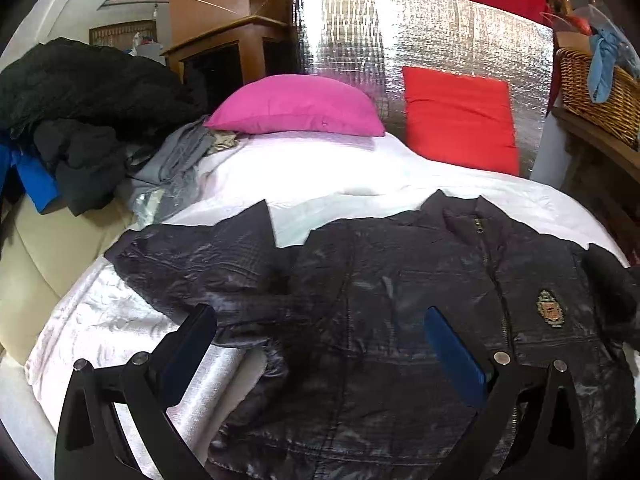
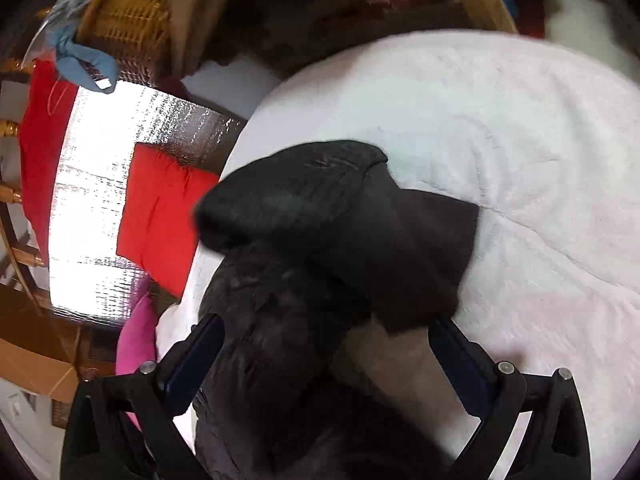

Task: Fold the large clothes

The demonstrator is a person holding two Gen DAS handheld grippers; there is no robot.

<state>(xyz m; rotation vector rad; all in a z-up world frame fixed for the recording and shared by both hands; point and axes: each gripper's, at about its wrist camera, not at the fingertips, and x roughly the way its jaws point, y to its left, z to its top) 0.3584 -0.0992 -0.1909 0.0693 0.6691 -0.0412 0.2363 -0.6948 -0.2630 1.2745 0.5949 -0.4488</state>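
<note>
Shiny black zip-front jacket (image 1: 400, 300) is spread face-up on white quilted bed cover (image 1: 320, 176); no fold completed. Left gripper (image 1: 320, 344) is held released above it. Right gripper (image 2: 326, 356) is spread wide, black knit-cuffed sleeve (image 2: 332, 216) lying loose between jaws, ungripped.

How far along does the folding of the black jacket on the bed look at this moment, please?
Done: the black jacket lies spread front-up on the white bedcover. In hand: nothing; the left gripper and right gripper are open, the right over a sleeve. Left: every fold, sleeves included.
</note>
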